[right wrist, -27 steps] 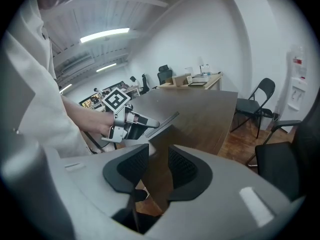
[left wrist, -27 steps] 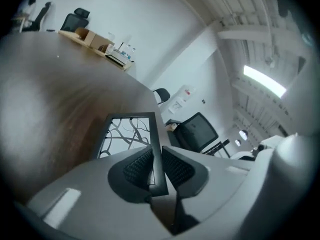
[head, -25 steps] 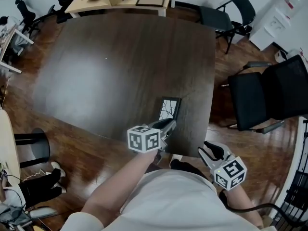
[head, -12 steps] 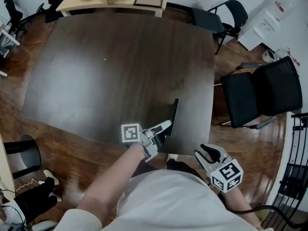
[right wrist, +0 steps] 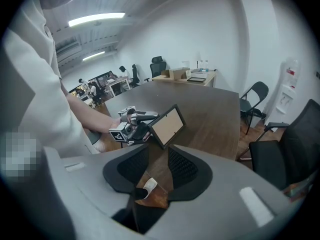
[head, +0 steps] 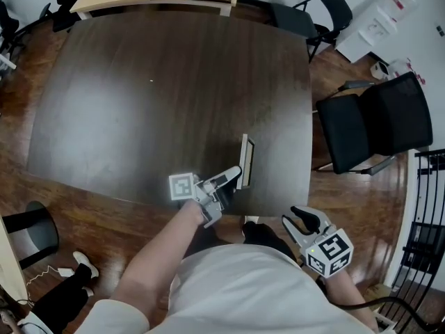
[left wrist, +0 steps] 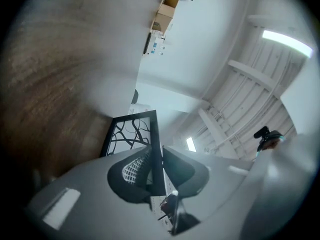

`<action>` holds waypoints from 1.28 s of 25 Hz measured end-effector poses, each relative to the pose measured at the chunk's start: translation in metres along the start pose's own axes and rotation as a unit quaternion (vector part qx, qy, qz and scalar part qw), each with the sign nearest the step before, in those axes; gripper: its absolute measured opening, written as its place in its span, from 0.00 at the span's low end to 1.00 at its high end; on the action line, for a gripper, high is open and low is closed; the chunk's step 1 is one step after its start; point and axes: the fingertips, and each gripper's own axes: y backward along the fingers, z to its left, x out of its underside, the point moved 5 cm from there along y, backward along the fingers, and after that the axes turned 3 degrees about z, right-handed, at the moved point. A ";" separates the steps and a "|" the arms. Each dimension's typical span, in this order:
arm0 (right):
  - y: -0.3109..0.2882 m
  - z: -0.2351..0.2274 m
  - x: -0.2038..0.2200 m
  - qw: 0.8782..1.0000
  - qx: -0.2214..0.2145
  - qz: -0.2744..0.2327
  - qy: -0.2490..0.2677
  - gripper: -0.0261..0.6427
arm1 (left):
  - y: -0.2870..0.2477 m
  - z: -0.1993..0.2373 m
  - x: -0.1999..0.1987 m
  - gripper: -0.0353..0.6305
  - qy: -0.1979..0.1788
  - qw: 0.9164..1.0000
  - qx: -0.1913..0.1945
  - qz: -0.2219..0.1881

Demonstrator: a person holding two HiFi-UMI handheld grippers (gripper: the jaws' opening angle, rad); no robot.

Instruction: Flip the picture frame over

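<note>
Picture frame (head: pixel 245 157) up on edge, tilted, nr table's (head: pixel 139 82) front side; left gripper (head: pixel 234 177) clamped on its rim, jaws just eased a bit wider. Right gripper (head: pixel 304 218): jaws apart, empty. Prob light, stiff, glass fragile: hold rim, not pane.

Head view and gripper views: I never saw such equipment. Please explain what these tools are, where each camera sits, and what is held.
A person holds a two-jaw tool in each hand. The head view looks down from the person's head at a dark table. The other two cameras ride on the tools. The left gripper is clamped on a picture frame, raised on its edge over the table. The right gripper hangs open and empty past the table's near edge.
</note>
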 end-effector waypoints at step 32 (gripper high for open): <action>-0.007 0.029 0.024 1.000 0.019 -0.018 -0.004 0.22 | 0.052 0.004 -0.003 0.07 -0.154 0.970 -0.178 0.066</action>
